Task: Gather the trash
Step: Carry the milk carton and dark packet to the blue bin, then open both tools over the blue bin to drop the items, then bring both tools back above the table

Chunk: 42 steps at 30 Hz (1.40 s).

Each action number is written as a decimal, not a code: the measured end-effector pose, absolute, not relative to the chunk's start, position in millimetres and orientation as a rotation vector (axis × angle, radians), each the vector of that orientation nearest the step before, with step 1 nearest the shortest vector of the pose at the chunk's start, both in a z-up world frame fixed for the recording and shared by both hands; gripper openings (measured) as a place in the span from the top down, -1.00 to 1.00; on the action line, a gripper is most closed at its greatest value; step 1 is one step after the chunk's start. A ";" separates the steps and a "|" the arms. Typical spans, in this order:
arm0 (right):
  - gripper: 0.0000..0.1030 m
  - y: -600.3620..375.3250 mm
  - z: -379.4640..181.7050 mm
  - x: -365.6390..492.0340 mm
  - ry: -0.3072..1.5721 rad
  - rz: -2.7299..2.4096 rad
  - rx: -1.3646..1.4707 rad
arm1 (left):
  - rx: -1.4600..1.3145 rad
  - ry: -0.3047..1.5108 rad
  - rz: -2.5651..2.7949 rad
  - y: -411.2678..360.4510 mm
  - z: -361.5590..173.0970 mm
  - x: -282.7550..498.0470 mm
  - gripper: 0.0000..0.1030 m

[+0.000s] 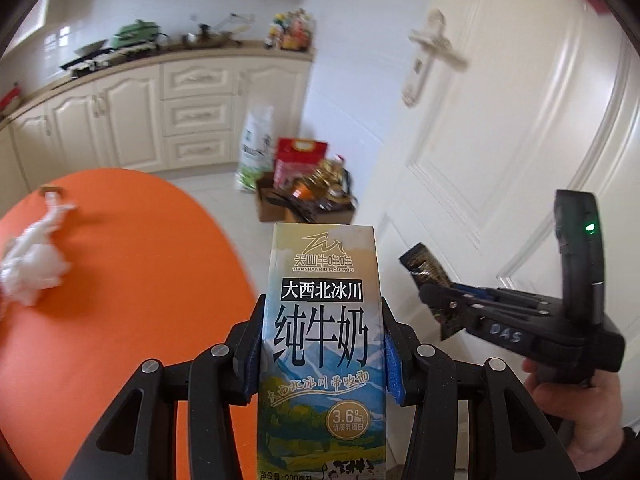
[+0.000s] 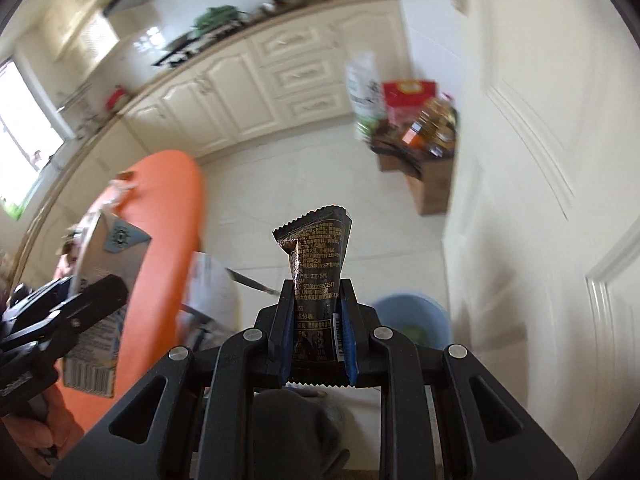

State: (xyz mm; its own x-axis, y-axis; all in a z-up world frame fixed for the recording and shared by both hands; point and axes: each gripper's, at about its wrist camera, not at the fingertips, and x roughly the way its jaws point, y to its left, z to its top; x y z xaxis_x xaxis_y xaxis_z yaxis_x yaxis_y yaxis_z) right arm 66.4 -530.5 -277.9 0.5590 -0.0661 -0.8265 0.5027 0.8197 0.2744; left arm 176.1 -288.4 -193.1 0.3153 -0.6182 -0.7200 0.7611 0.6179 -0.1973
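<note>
A tall milk carton (image 1: 320, 264) with a mountain print stands upright between the blue pads of my left gripper (image 1: 322, 320), which is shut on it. The carton (image 2: 104, 248) also shows at the left of the right wrist view, held in that gripper (image 2: 100, 292). My right gripper (image 2: 316, 300) is shut on a dark crinkled snack wrapper (image 2: 316, 248) that sticks up past the fingertips. In the left wrist view the right gripper (image 1: 430, 292) and its wrapper (image 1: 420, 264) hang to the right of the carton, beyond the table's edge. A crumpled white tissue (image 1: 32, 264) lies on the orange table (image 1: 140, 280).
A light blue bin (image 2: 412, 316) stands on the tiled floor below the right gripper, close to a white door (image 1: 520, 120). A cardboard box (image 2: 428, 188) full of bottles and bags sits against the wall. Cream kitchen cabinets (image 1: 160, 112) run along the back. A hand (image 1: 572, 392) grips the right tool.
</note>
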 end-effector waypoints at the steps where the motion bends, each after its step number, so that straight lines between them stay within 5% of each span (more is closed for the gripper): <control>1: 0.62 -541.1 -290.0 61.3 0.947 -0.380 0.539 | 0.210 0.864 -0.927 -301.6 -199.6 173.9 0.14; 16: 0.55 -616.1 -417.1 47.4 1.107 -0.489 0.689 | 0.411 1.084 -0.908 -476.8 -310.2 208.0 0.08; 22: 0.21 -626.2 -432.8 47.2 1.120 -0.535 0.700 | 0.424 1.102 -0.826 -523.3 -320.6 225.7 -0.71; 24: -0.06 -627.3 -432.8 45.2 1.113 -0.549 0.703 | 0.448 1.076 -0.802 -526.7 -319.2 222.6 -0.74; 26: -0.71 -627.7 -431.3 43.5 1.105 -0.567 0.698 | 0.490 1.048 -0.787 -531.5 -318.6 213.5 -0.78; 28: -1.00 -626.8 -428.8 42.1 1.096 -0.576 0.692 | 0.513 1.006 -0.773 -531.8 -315.6 198.7 -0.86; 42: -1.00 -602.0 -363.4 38.9 1.000 -0.593 0.709 | 0.392 0.827 -0.804 -462.3 -238.7 123.9 -0.98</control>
